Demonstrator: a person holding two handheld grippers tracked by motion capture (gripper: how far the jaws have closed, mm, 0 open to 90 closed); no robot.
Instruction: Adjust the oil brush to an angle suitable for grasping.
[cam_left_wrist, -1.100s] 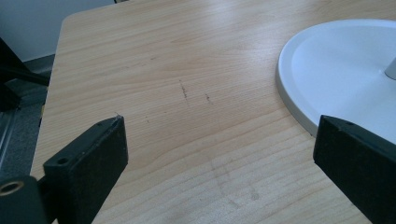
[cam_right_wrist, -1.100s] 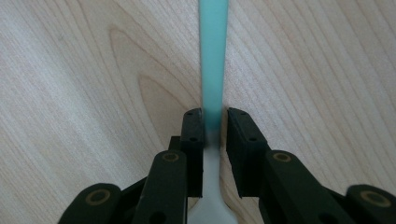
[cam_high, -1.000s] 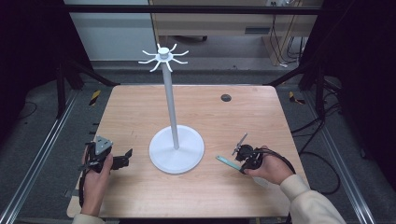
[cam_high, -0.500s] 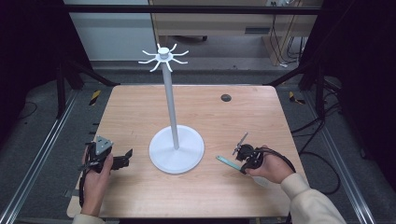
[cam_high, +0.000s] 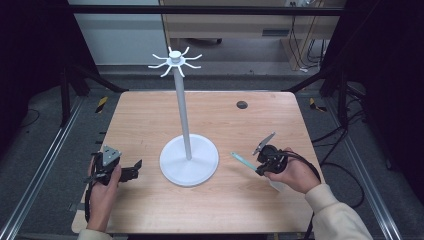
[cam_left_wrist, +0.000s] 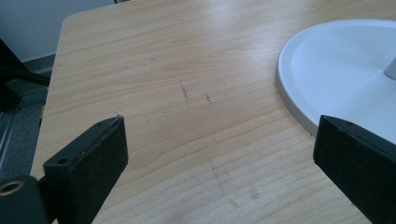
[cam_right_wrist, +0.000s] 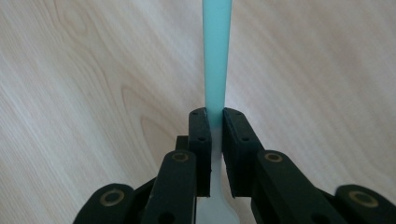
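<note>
A thin teal stick (cam_right_wrist: 217, 56) lay low over the desk (cam_high: 150, 210) near its right edge, clamped between the closed right tongs (cam_high: 261, 161). The left tongs (cam_high: 131, 171) gaped wide and empty near the left edge, beside the white stand's round base (cam_high: 189, 161).

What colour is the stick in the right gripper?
Light teal stick, turning white below the jaws; clearest in the right gripper view.

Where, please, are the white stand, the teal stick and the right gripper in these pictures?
white stand (cam_high: 189, 161): high view, on its round base.
teal stick (cam_right_wrist: 216, 56): right gripper view, on the shaft past the jaws.
right gripper (cam_right_wrist: 215, 122): right gripper view, midway between its fingertips.
</note>
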